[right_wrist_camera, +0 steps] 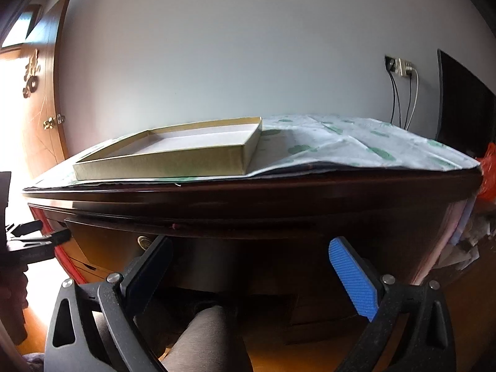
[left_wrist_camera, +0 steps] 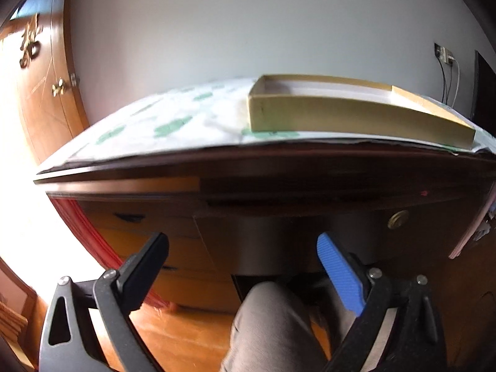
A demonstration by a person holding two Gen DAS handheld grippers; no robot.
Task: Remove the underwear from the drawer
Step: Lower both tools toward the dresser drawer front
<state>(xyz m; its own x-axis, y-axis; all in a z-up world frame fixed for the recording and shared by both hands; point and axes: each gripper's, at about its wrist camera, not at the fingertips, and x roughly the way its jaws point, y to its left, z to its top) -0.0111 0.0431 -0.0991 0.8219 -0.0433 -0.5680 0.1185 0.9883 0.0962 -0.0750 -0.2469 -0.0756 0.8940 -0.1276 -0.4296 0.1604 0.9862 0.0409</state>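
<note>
A dark wooden desk shows its closed drawer front (left_wrist_camera: 279, 241) under the tabletop, with a round brass lock (left_wrist_camera: 397, 219) at its right; the lock also shows in the right wrist view (right_wrist_camera: 143, 241). No underwear is visible. My left gripper (left_wrist_camera: 241, 248) is open and empty, held low in front of the drawer. My right gripper (right_wrist_camera: 249, 254) is open and empty, below the desk edge (right_wrist_camera: 248, 198). The left gripper's fingertips (right_wrist_camera: 46, 238) show at the left edge of the right wrist view.
A shallow gold cardboard box (left_wrist_camera: 341, 114) (right_wrist_camera: 173, 155) lies on a white cloth with green prints (left_wrist_camera: 161, 124) covering the desktop. The person's knee (left_wrist_camera: 272, 319) is under the desk. A wooden door (left_wrist_camera: 40, 86) stands at left; wall socket with cables (right_wrist_camera: 403, 71) and a dark screen (right_wrist_camera: 462, 114) at right.
</note>
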